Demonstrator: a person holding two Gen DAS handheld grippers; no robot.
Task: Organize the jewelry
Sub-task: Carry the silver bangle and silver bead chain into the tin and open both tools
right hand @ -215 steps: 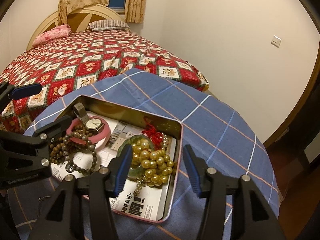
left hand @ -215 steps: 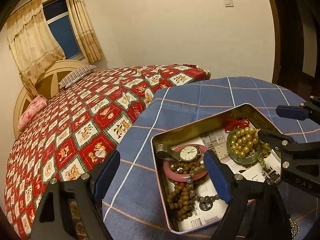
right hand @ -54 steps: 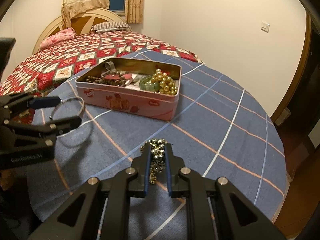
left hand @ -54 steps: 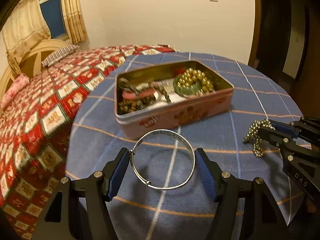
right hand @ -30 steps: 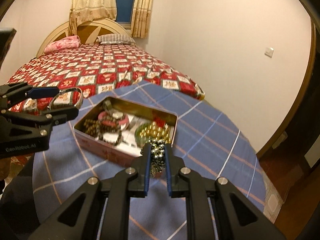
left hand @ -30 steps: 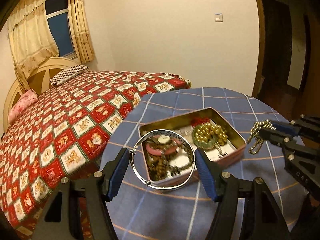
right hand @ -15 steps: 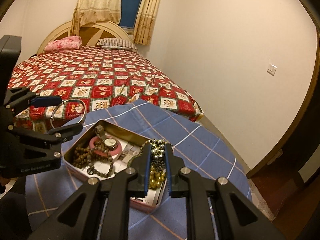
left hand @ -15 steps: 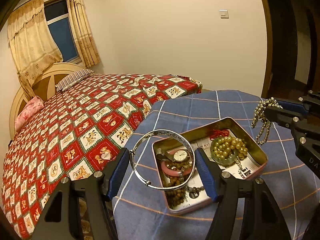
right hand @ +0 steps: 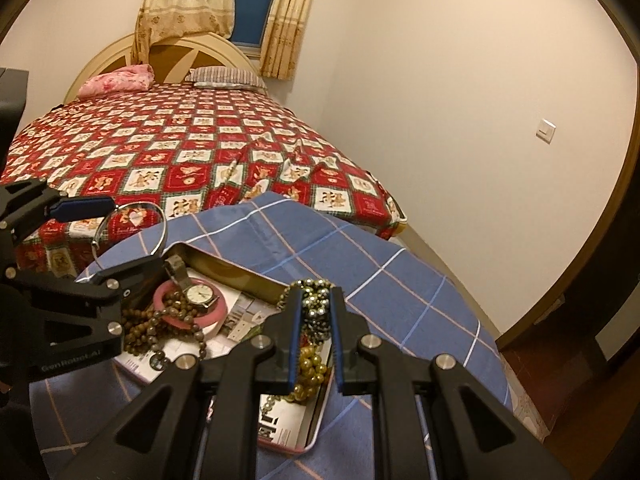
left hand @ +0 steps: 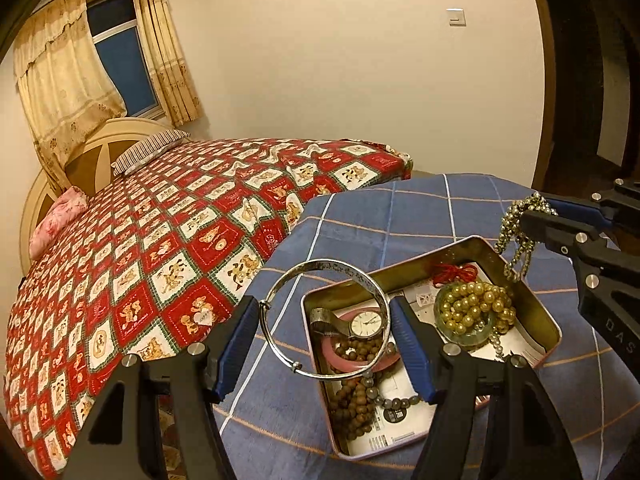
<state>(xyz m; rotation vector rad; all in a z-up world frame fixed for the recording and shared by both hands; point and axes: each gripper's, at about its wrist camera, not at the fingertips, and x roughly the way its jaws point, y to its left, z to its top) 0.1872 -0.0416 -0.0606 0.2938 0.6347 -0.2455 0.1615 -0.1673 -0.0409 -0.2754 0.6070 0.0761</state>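
Left wrist view: left gripper (left hand: pixel 326 334) fingers grasp a silver bangle (left hand: pixel 280 300) over the tin (left hand: pixel 554 330); right gripper (right hand: pixel 315 312) fingers pinch a bead chain (right hand: pixel 316 304).

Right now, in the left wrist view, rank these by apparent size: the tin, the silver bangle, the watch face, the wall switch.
1. tin
2. silver bangle, though held nearer the camera, so it reads larger than it is
3. watch face
4. wall switch, far off on the wall
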